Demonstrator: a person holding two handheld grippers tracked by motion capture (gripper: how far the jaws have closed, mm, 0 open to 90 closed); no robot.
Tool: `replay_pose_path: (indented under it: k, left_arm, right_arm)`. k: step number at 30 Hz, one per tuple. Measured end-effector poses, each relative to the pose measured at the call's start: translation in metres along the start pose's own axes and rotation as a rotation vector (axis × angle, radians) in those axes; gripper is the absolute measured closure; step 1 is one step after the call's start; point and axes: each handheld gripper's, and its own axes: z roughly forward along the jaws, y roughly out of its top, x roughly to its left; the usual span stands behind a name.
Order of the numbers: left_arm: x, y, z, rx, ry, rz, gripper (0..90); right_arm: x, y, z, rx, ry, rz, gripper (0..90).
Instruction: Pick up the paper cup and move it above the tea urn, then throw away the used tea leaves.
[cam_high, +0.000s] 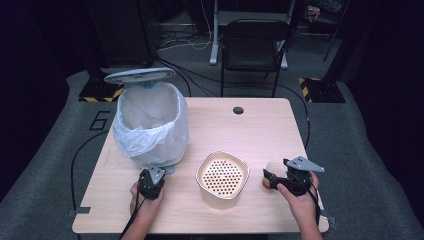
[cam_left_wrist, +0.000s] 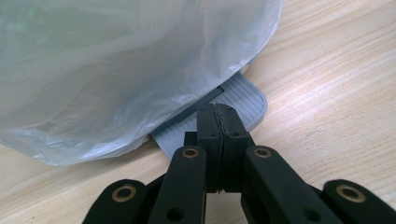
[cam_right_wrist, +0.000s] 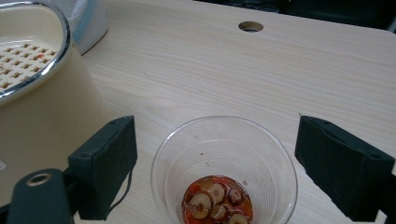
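Resting left gripper (cam_left_wrist: 219, 140) fingers pressed together by bin pedal (cam_left_wrist: 233, 105), right gripper (cam_right_wrist: 217, 163) fingers wide around cup (cam_right_wrist: 224, 172).

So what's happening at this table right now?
A person works with two tongs at a wooden table. The left tongs, shut, rest on the grey pedal of the bag-lined bin, whose lid stands raised. The right tongs are open on either side of a clear plastic cup holding reddish liquid and sliced bits, pads clear of its wall. A cream container with a perforated strainer insert sits between the hands.
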Motion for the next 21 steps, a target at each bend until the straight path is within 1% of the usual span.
replay_pose_path:
  k: [3, 4, 5, 9, 10, 11, 12, 13, 16, 18, 19, 21]
  left_arm:
    - [0.0, 0.0, 0.0, 0.003, -0.004, 0.0, 89.1]
    - [0.0, 0.0, 0.0, -0.002, 0.004, 0.001, 89.1]
    - [0.0, 0.0, 0.0, 0.004, -0.001, 0.003, 89.1]
    - [0.0, 0.0, 0.0, 0.003, -0.002, 0.0, 89.1]
    - [0.0, 0.0, 0.0, -0.002, 0.004, 0.001, 89.1]
    - [0.0, 0.0, 0.0, 0.005, -0.002, 0.002, 89.1]
    - [0.0, 0.0, 0.0, -0.002, 0.004, 0.0, 89.1]
    - [0.0, 0.0, 0.0, 0.004, -0.003, 0.001, 89.1]
    - [0.0, 0.0, 0.0, 0.003, -0.003, 0.0, 89.1]
    - [0.0, 0.0, 0.0, 0.002, -0.002, 0.0, 89.1]
    - [0.0, 0.0, 0.0, -0.002, 0.004, 0.0, 89.1]
    - [0.0, 0.0, 0.0, 0.003, -0.003, -0.002, 89.1]
  right_arm:
    - [-0.001, -0.001, 0.001, -0.004, -0.009, -0.002, 12.9]
    - [-0.002, -0.001, 0.001, 0.001, -0.016, -0.001, 12.9]
    - [-0.003, -0.002, 0.002, 0.003, -0.019, 0.001, 12.9]
    - [-0.005, -0.005, 0.006, 0.02, -0.006, 0.0, 13.4]
    - [-0.005, -0.006, 0.007, 0.025, -0.005, 0.001, 14.0]
    - [-0.005, -0.007, 0.008, 0.027, -0.003, -0.008, 14.3]
    - [-0.004, -0.008, 0.009, 0.032, -0.007, -0.013, 14.5]
    - [-0.004, -0.009, 0.011, 0.039, -0.007, -0.016, 14.5]
    - [-0.004, -0.013, 0.015, 0.054, 0.003, -0.018, 14.9]
    - [-0.004, -0.016, 0.018, 0.062, 0.003, -0.03, 16.5]
    - [-0.003, -0.017, 0.019, 0.07, 0.007, -0.03, 17.3]
    - [-0.003, -0.019, 0.022, 0.081, 0.003, -0.028, 17.9]
